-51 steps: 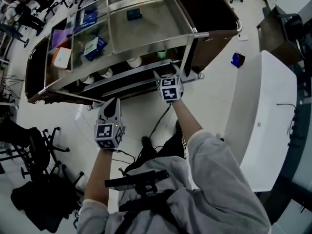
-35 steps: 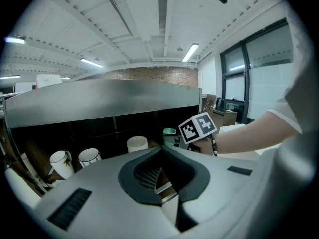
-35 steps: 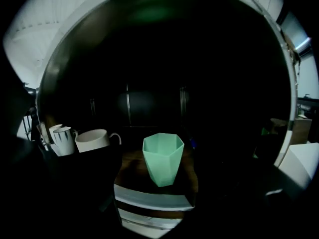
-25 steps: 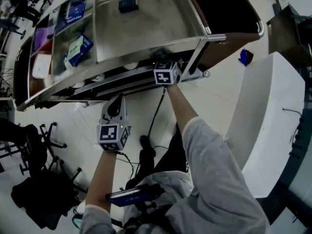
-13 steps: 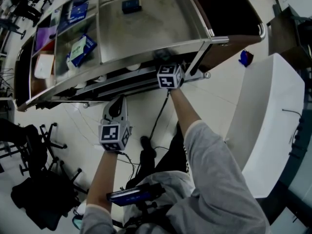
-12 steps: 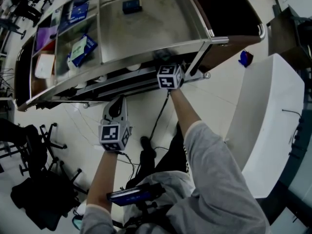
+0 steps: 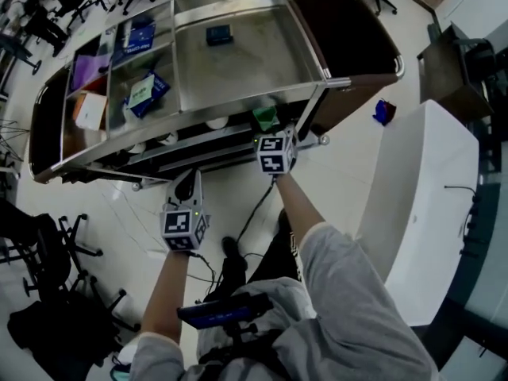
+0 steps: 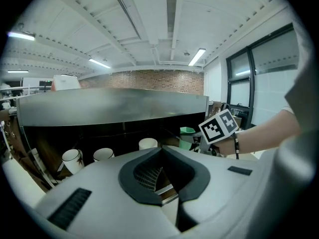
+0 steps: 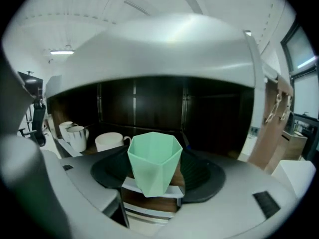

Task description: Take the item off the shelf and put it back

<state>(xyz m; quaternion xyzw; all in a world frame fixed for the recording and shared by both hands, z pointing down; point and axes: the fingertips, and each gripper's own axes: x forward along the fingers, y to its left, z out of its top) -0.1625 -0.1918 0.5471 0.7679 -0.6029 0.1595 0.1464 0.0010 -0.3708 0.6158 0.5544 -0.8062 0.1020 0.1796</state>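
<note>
steel forms the long shelf cart (image 7: pixel 246 62) in front of us. at the left of its top deck we see a purple item (image 7: pixel 95 63), a white box (image 7: pixel 90 109) and blue packets (image 7: pixel 147 94), and further along a small dark blue item (image 7: pixel 218 34) lies alone on the bare metal. white mugs (image 8: pixel 73 159) stand in a row on the dark lower shelf. our left gripper (image 7: pixel 189 182) hangs in front of the cart, apart from it; its jaws meet at the tips with nothing between them. to its right, our right gripper (image 9: pixel 153 176) has its jaws clamped on the green cup (image 9: pixel 153 156), with the black pads pressing the faceted sides near the base. the cup is upright, its mouth open upward, and sits just outside the front edge of the lower shelf, below the lip of the top deck. past it, inside the shelf, more white mugs stand to the left. further right a small blue object (image 7: pixel 385 111) lies on the floor near a white table (image 7: pixel 421 197).
</note>
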